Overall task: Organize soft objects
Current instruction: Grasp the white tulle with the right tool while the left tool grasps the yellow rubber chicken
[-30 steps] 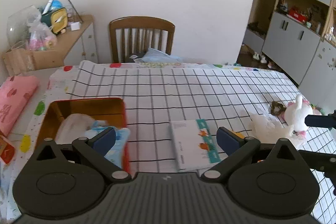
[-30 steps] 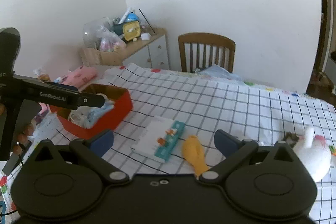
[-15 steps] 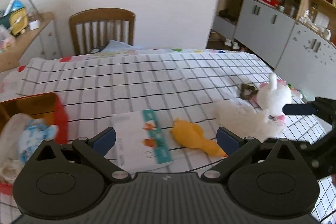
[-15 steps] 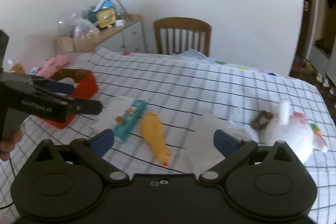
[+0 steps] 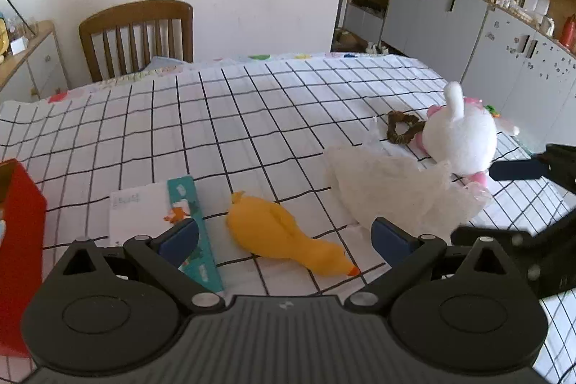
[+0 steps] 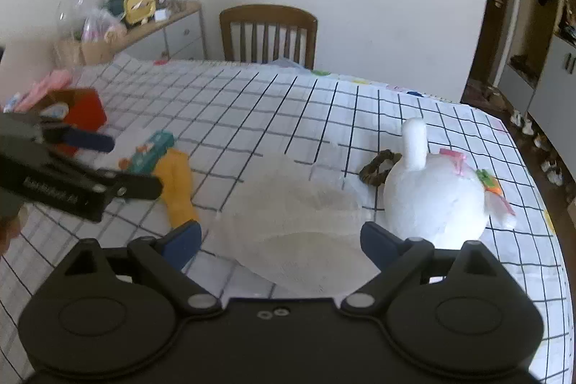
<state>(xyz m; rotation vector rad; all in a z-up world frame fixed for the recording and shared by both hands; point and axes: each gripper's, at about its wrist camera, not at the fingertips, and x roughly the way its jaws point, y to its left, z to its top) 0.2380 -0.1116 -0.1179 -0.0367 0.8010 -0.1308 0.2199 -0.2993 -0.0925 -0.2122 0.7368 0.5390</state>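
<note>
A yellow rubber chicken (image 5: 284, 236) lies on the checked tablecloth, right in front of my open, empty left gripper (image 5: 284, 236); it also shows in the right wrist view (image 6: 178, 182). A white gauzy cloth (image 5: 399, 189) lies to its right, just ahead of my open, empty right gripper (image 6: 280, 240), where it shows too (image 6: 298, 222). A white plush rabbit (image 5: 459, 139) sits at the right (image 6: 432, 200), with a brown scrunchie (image 5: 401, 132) beside it. The red box (image 6: 84, 112) holding soft things stands at the left.
A thin booklet (image 5: 158, 207) lies left of the chicken. A wooden chair (image 5: 138, 35) stands at the table's far side. A sideboard (image 6: 151, 31) with clutter is at the back left, grey cabinets (image 5: 468, 13) to the right. The table edge is close right of the rabbit.
Both grippers have swung right, away from the red box. The chicken now sits between the left fingers and the white cloth between the right fingers. Both stay open.
</note>
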